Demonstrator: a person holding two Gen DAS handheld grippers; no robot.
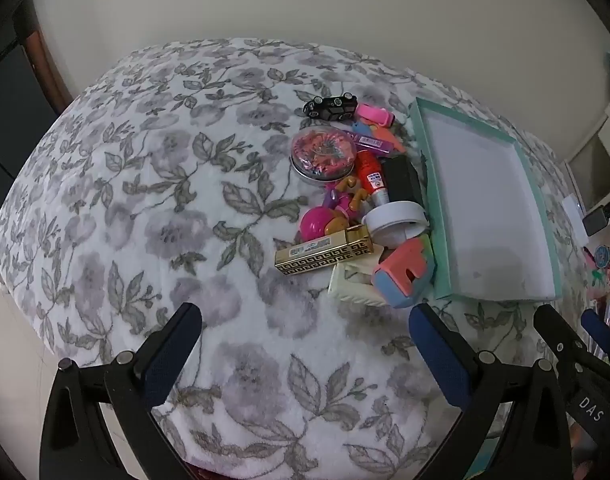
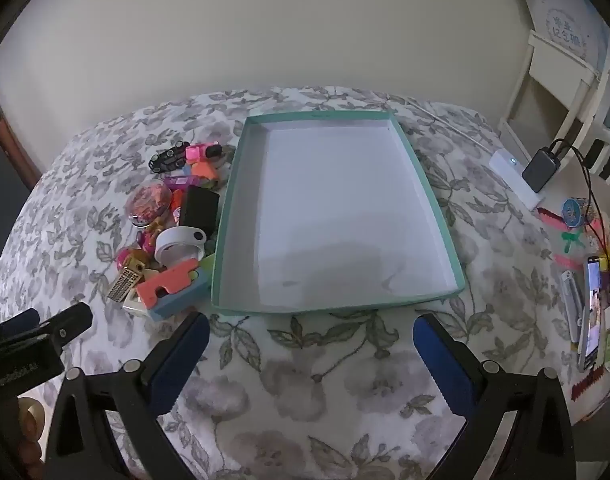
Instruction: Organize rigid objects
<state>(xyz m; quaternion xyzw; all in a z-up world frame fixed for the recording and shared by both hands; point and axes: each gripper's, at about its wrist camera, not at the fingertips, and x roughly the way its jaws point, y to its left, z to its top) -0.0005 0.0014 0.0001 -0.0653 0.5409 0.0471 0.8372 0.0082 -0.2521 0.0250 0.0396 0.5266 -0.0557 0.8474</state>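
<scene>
Both sets of tongs spread wide, empty: left gripper (image 1: 305, 316) facing the pile (image 1: 357, 196), right gripper (image 2: 311, 326) facing the tray (image 2: 437, 204). Pile heaped against tray's left wall, on floral cloth (image 1: 145, 200). Tray bare, ready for sorting; nothing moved yet.

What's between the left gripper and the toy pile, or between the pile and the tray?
Nothing visible. Bare floral cloth lies between the open left gripper and the toy pile. The pile sits against the empty teal tray; only the tray's low wall separates them.
</scene>
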